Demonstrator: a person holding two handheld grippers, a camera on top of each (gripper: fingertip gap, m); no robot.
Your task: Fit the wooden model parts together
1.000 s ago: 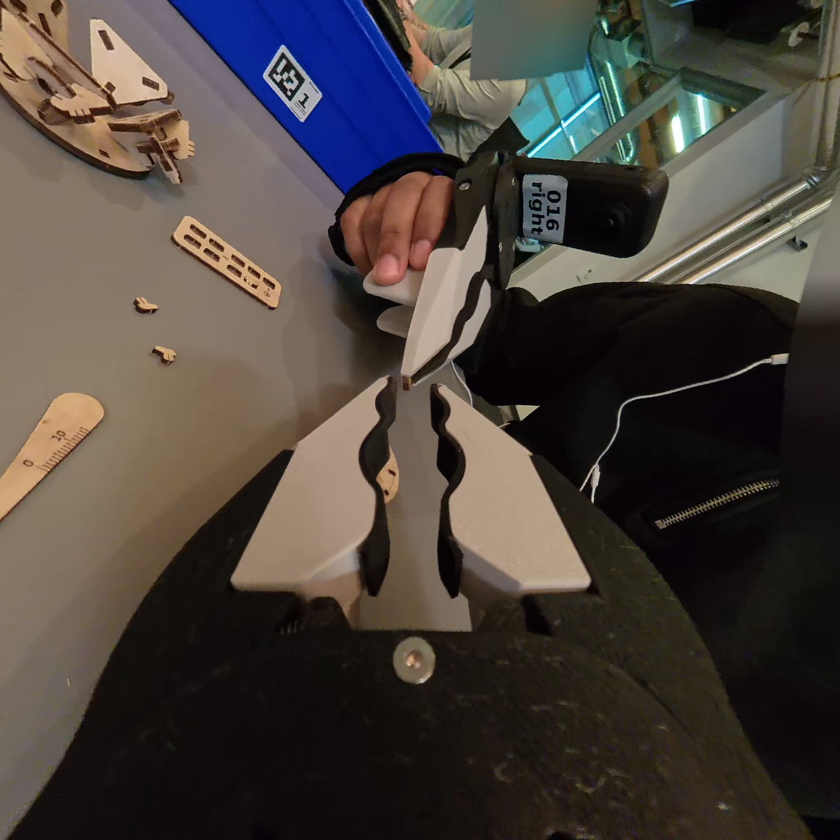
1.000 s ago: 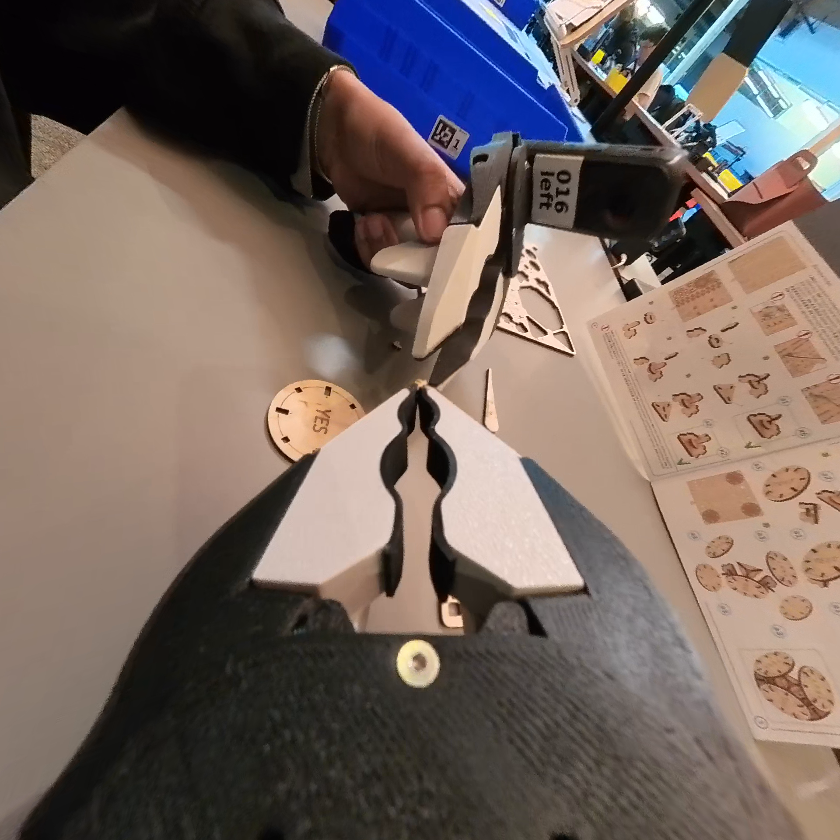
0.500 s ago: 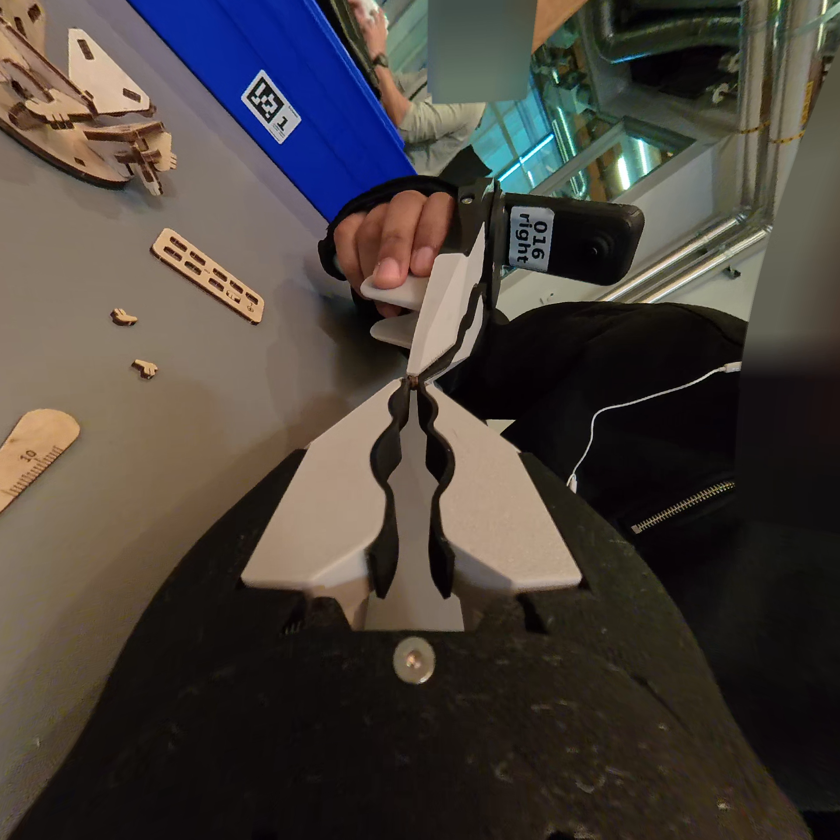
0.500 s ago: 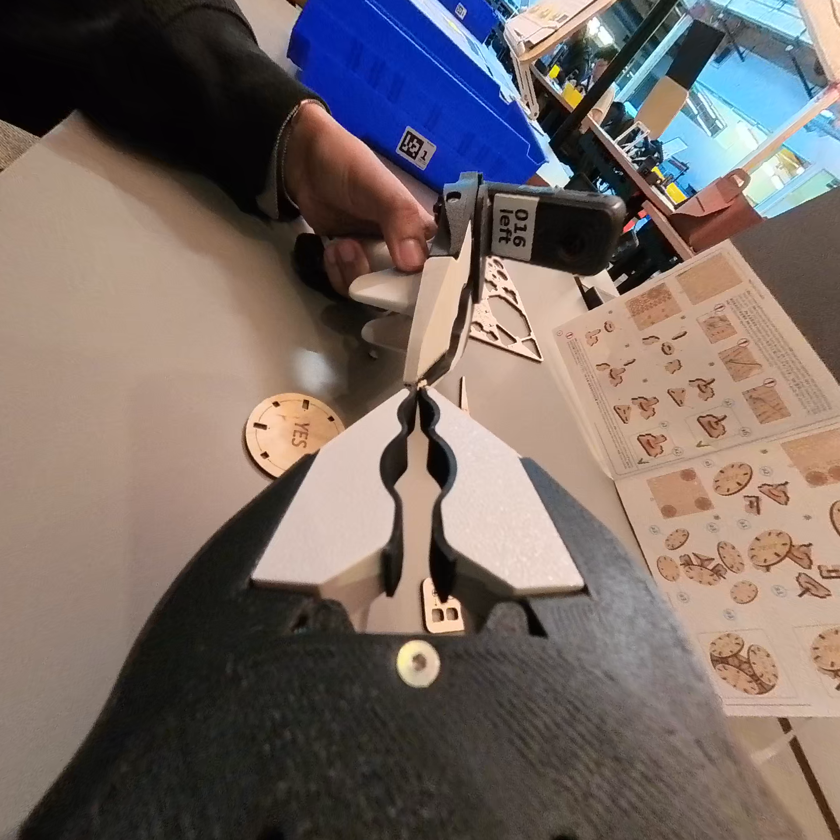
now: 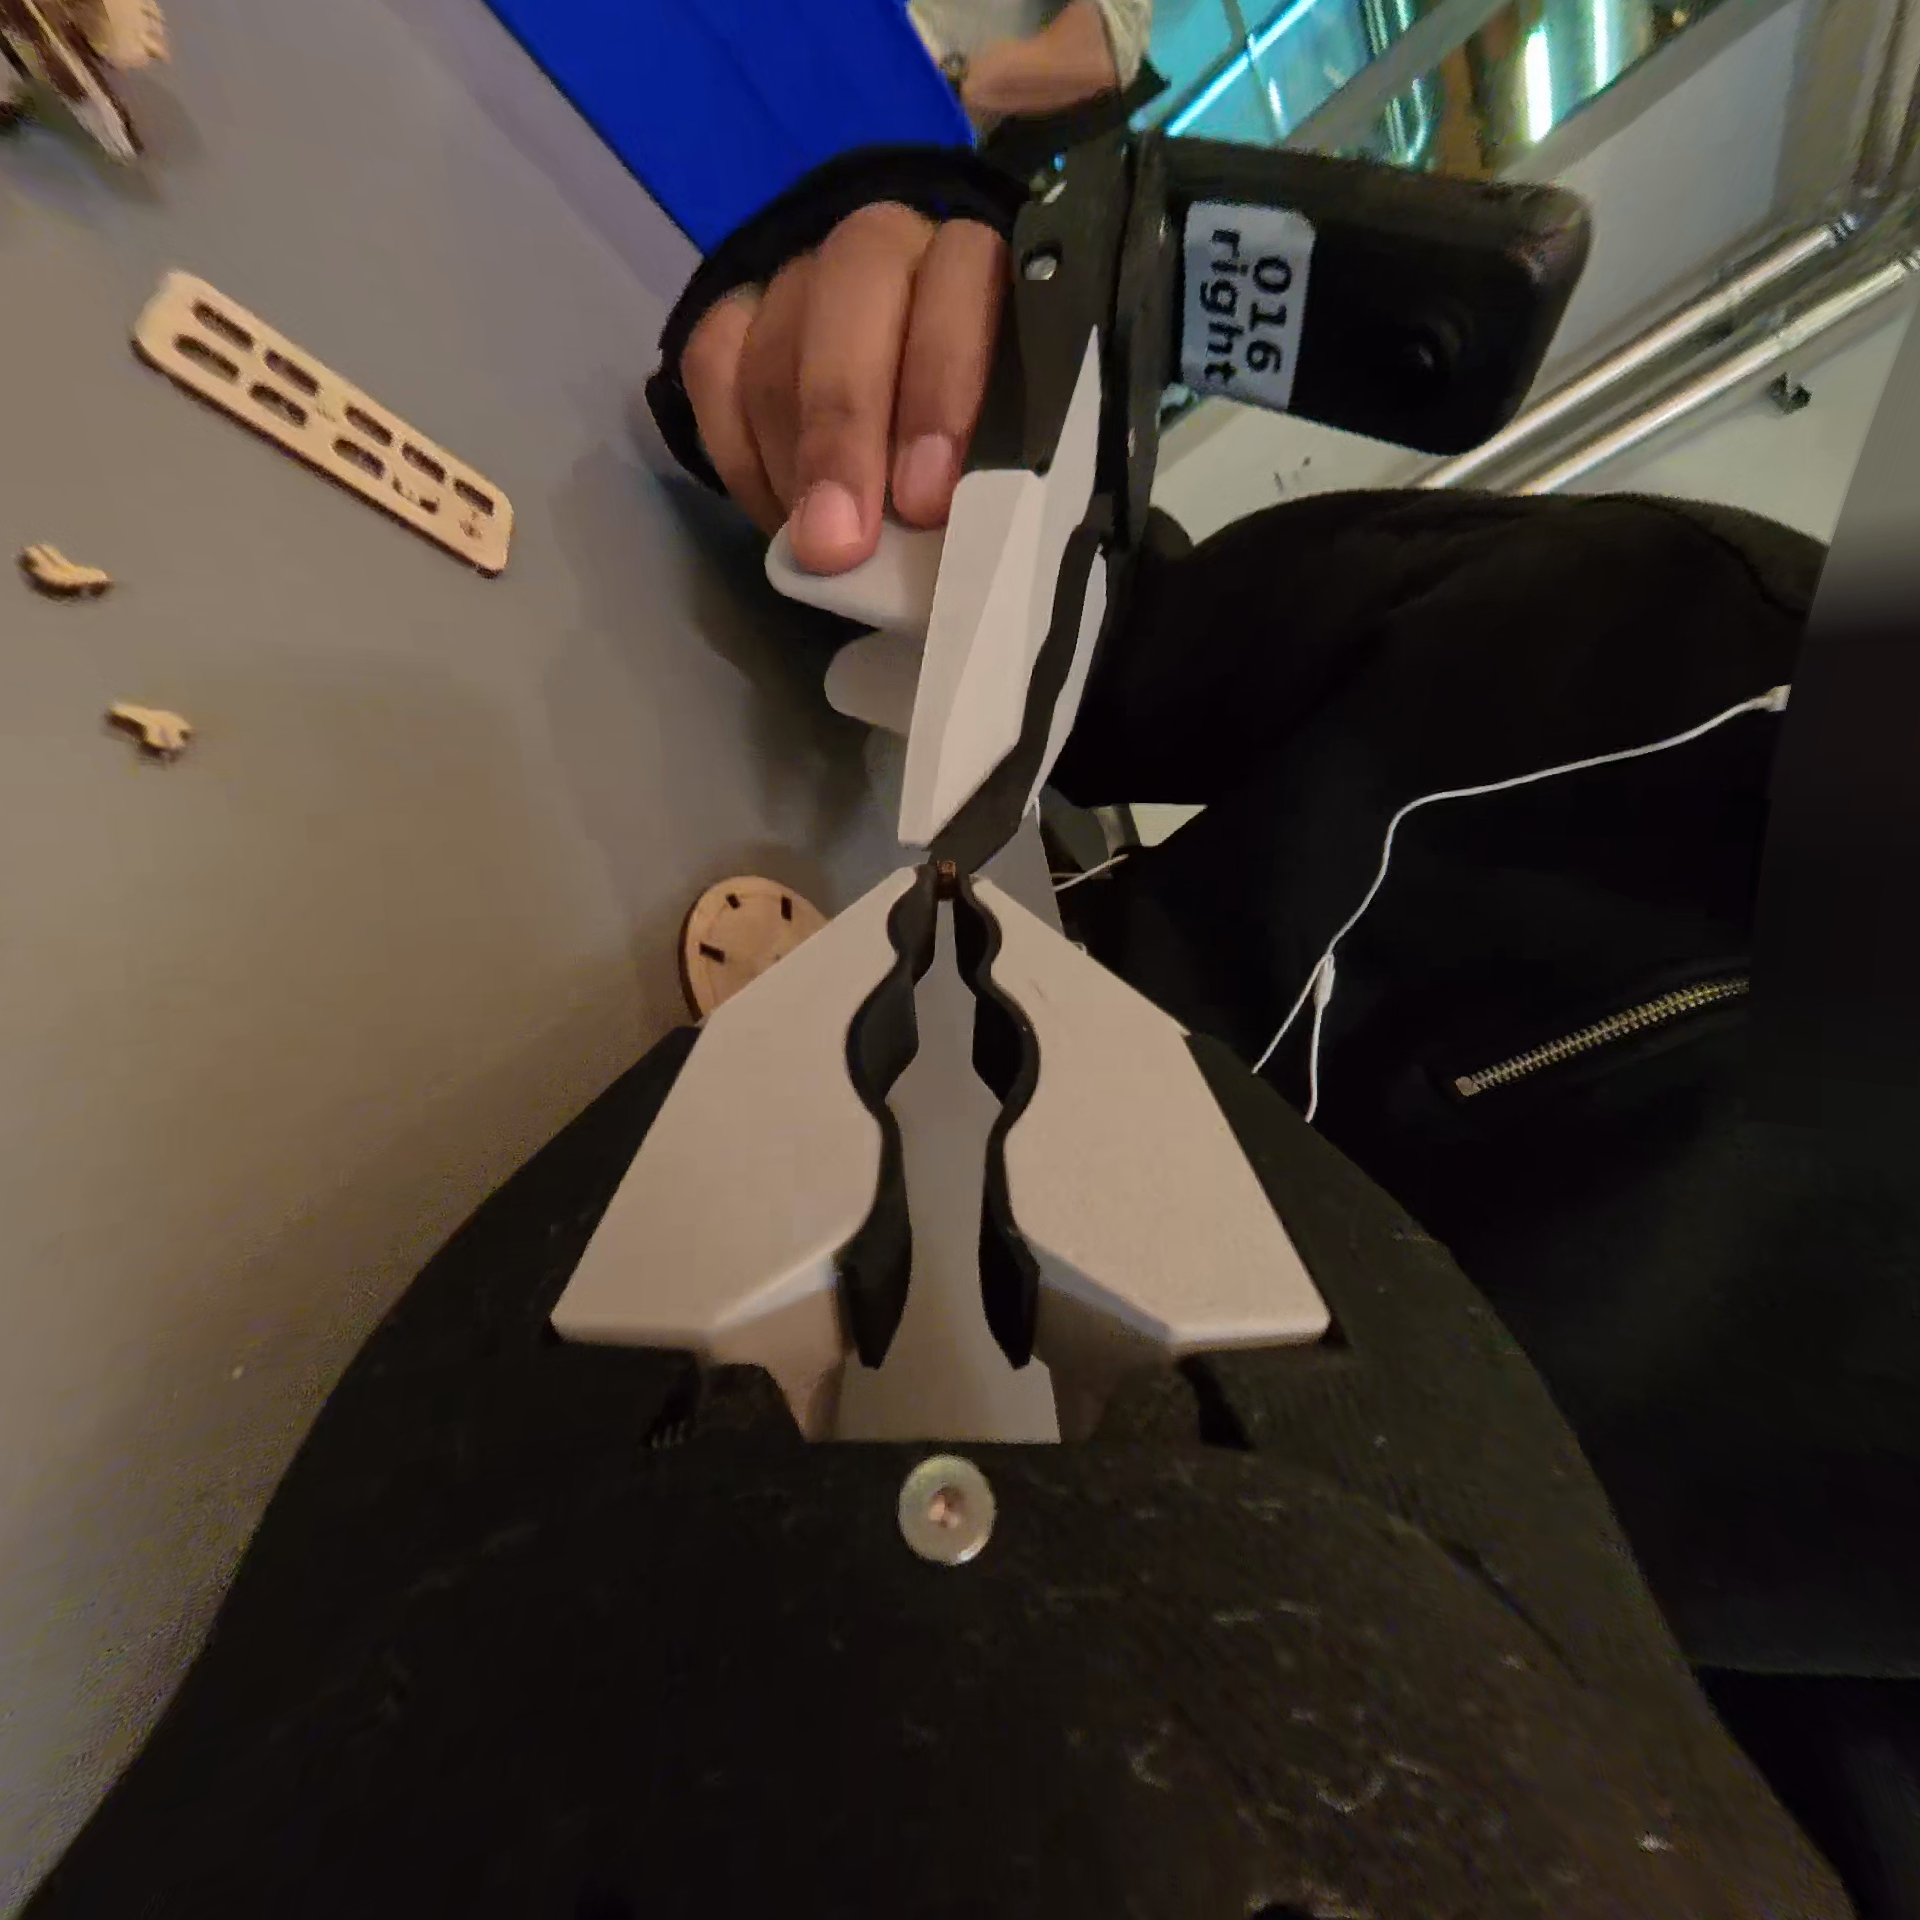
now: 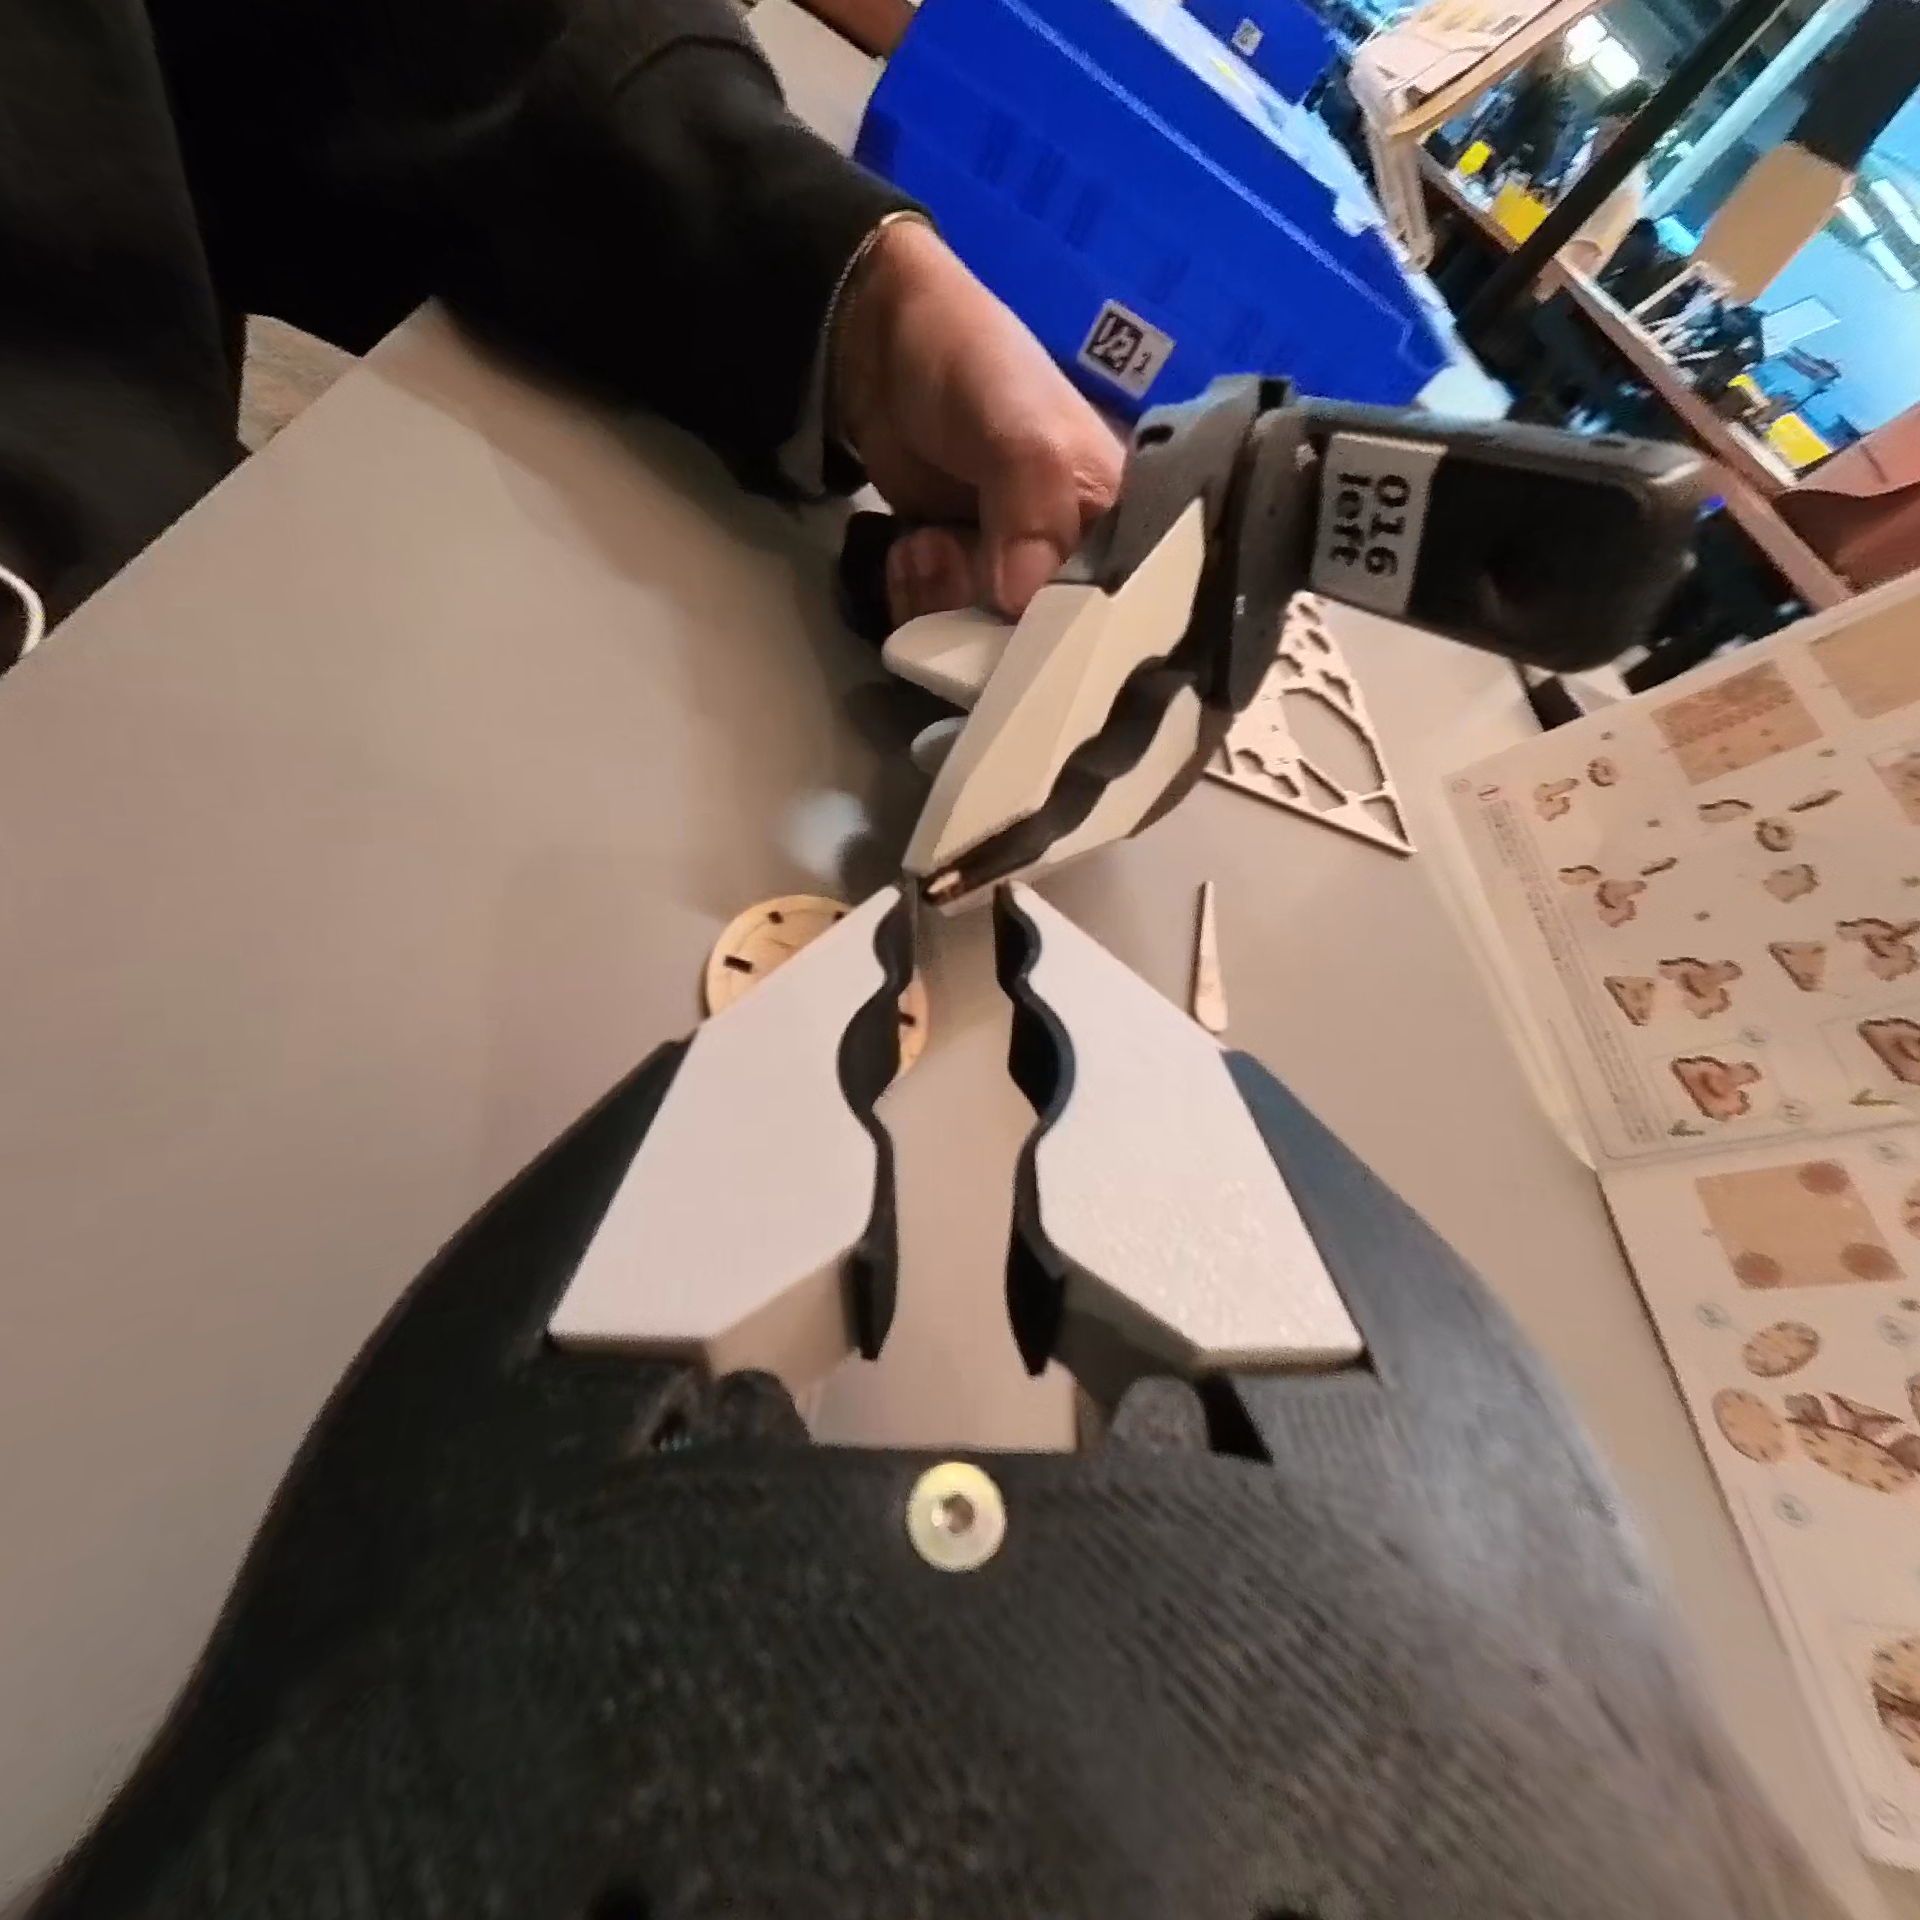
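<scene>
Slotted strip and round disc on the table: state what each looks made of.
Slotted strip: thin pale plywood, matt, by the look; its slots have dark, seemingly laser-cut edges. Round disc: apparently the same pale wood, with dark-edged notches; partly hidden behind the left gripper.

A tiny tan wooden piece [image 5: 943, 869], pinched between the closed fingers of the left gripper [image 5: 943, 881], is held above the desk [image 5: 312, 935] just beside the parted right gripper [image 6: 951, 902].
</scene>
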